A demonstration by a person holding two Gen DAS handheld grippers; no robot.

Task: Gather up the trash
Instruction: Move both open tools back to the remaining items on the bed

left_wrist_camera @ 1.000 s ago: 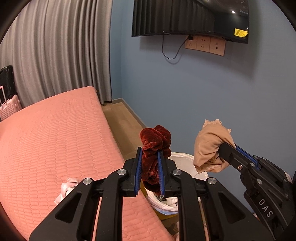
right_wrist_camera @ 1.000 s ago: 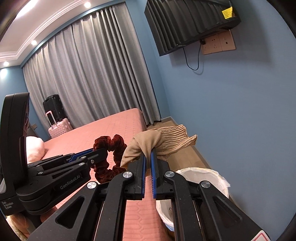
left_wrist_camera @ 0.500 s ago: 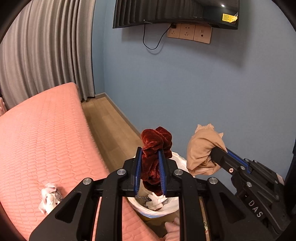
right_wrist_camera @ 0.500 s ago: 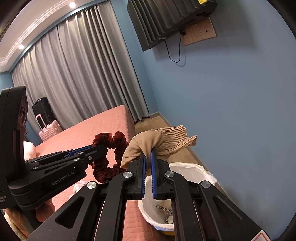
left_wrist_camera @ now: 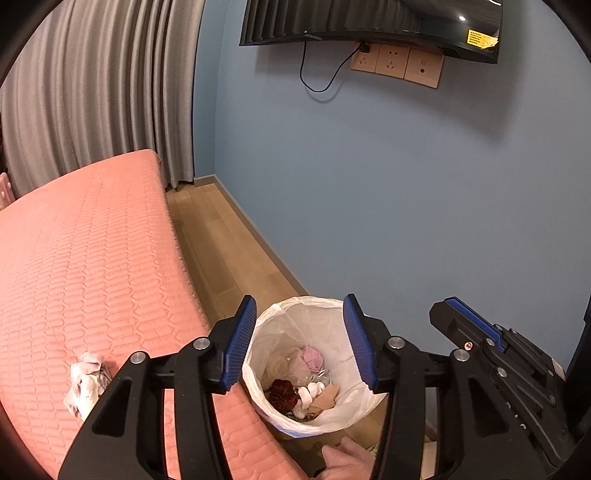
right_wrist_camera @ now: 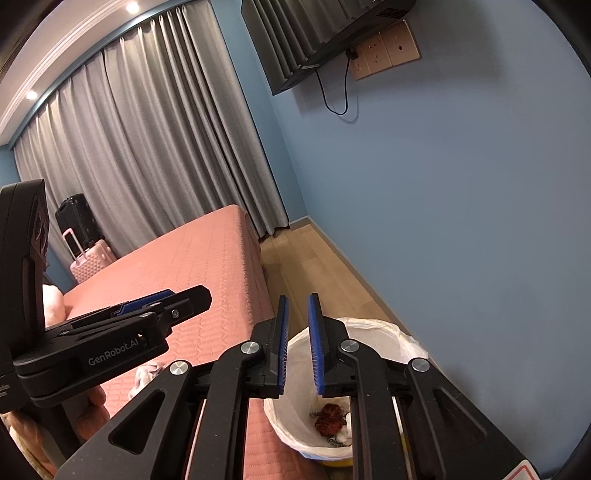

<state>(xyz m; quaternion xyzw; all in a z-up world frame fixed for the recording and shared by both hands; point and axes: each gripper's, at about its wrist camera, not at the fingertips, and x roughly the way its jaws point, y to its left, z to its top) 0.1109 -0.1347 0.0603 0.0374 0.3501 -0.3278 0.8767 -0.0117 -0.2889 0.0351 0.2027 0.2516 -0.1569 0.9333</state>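
A bin lined with a white bag (left_wrist_camera: 295, 314) stands on the floor beside the bed; it also shows in the right wrist view (right_wrist_camera: 373, 328). Inside lie a dark red scrunchie (left_wrist_camera: 282, 393), a beige cloth (left_wrist_camera: 327, 398) and other scraps; the scrunchie shows in the right wrist view (right_wrist_camera: 330, 422) too. My left gripper (left_wrist_camera: 299, 343) is open and empty above the bin. My right gripper (right_wrist_camera: 299, 343) is open a little and empty, also above the bin. A crumpled whitish-pink wad (left_wrist_camera: 86, 384) lies on the pink bed (left_wrist_camera: 81, 258).
The blue wall (left_wrist_camera: 406, 203) rises just behind the bin, with a TV (left_wrist_camera: 369, 22) and sockets above. Wood floor (left_wrist_camera: 221, 243) runs between bed and wall. Grey curtains (right_wrist_camera: 147, 147), a black and a pink suitcase (right_wrist_camera: 88, 254) stand at the far end.
Both grippers opened over the bin. The red scrunchie left my left gripper and the beige cloth left my right one; both now lie in the bin.
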